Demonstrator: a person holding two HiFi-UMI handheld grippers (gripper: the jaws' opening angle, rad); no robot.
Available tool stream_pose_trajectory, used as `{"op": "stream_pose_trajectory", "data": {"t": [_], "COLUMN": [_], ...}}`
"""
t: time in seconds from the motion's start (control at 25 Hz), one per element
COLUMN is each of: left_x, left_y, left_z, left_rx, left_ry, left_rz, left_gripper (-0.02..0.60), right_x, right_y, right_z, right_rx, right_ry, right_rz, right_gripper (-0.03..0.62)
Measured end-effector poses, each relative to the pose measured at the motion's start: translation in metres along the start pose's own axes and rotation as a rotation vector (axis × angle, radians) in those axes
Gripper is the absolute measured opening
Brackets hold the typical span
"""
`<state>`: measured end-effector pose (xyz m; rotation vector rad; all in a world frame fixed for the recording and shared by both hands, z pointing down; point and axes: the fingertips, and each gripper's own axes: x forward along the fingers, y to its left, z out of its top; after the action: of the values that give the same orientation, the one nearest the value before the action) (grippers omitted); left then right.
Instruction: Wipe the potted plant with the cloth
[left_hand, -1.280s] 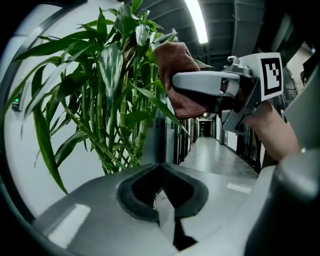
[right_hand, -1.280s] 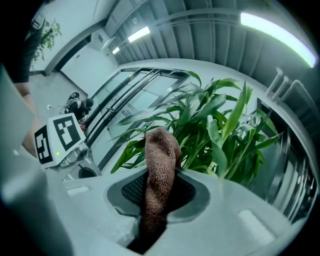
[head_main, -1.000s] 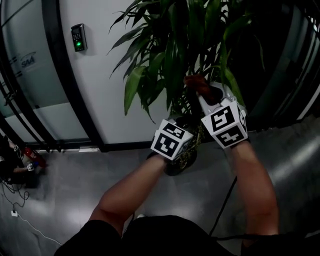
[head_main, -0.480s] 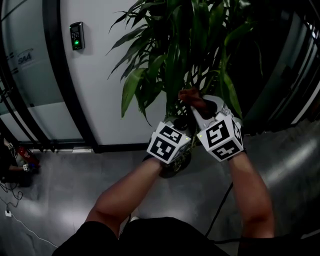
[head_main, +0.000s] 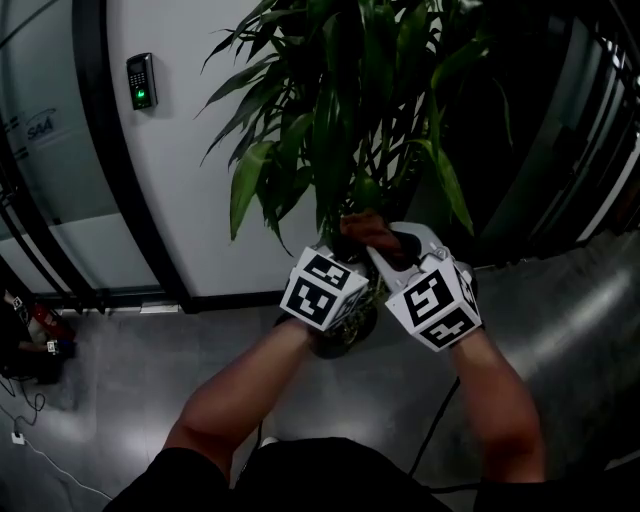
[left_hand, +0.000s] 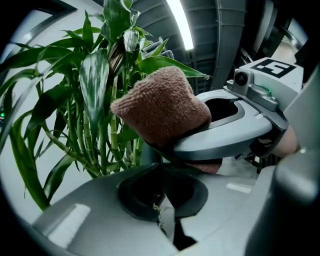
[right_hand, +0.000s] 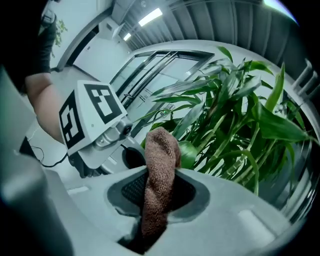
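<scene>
The potted plant (head_main: 340, 110) has long green leaves over a dark pot (head_main: 345, 338) on the floor. My right gripper (right_hand: 155, 200) is shut on a brown terry cloth (right_hand: 160, 170), which stands up out of its jaws. In the head view the cloth (head_main: 365, 228) sits among the lower leaves, just above my left gripper (head_main: 345, 255). From the left gripper view the cloth (left_hand: 160, 107) bulges right over my left gripper (left_hand: 162, 195), whose jaws are shut; I cannot make out anything between them. A green leaf (right_hand: 192, 152) lies beside the cloth.
A white wall with a keypad (head_main: 140, 82) stands behind the plant, with a black door frame (head_main: 105, 150) and glass to the left. A black cable (head_main: 435, 420) runs over the grey floor. Red and dark items (head_main: 35, 325) lie at far left.
My right gripper has come down and to the left with the cloth, lower among the leaves and closer to the left gripper. The left gripper has stayed where it was.
</scene>
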<state>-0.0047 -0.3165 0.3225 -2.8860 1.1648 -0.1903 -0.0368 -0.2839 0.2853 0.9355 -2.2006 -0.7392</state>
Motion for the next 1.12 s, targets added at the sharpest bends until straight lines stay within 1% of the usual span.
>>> {"op": "stream_pose_trajectory", "data": {"t": [0.2,0.44,0.56,0.84,1.12], "left_x": [0.0,0.002,0.002,0.007,0.005], "left_y": [0.0,0.005,0.008,0.004,0.009], "left_z": [0.002,0.005,0.005,0.001,0.007], "left_rx": [0.001,-0.002,-0.001,-0.017,-0.021], "left_ry": [-0.002,-0.004,0.0,0.007,-0.006], "left_rz": [-0.005,-0.005,-0.001,-0.003,0.013], "left_gripper": [0.017,0.017,0.017,0.017,0.017], "right_x": [-0.011,-0.02,-0.022,-0.034,-0.045], "right_y": [0.012,0.022,0.031,0.049,0.059], "right_z": [-0.011,-0.026,-0.028,-0.045,-0.053], "right_rx": [0.051,0.031,0.028,0.141,0.156], "right_ry": [0.003,0.043,0.049,0.061,0.084], "right_rz": [0.026,0.039,0.061,0.15,0.189], "right_gripper": [0.068,0.069,0.067,0.067,0.067]}}
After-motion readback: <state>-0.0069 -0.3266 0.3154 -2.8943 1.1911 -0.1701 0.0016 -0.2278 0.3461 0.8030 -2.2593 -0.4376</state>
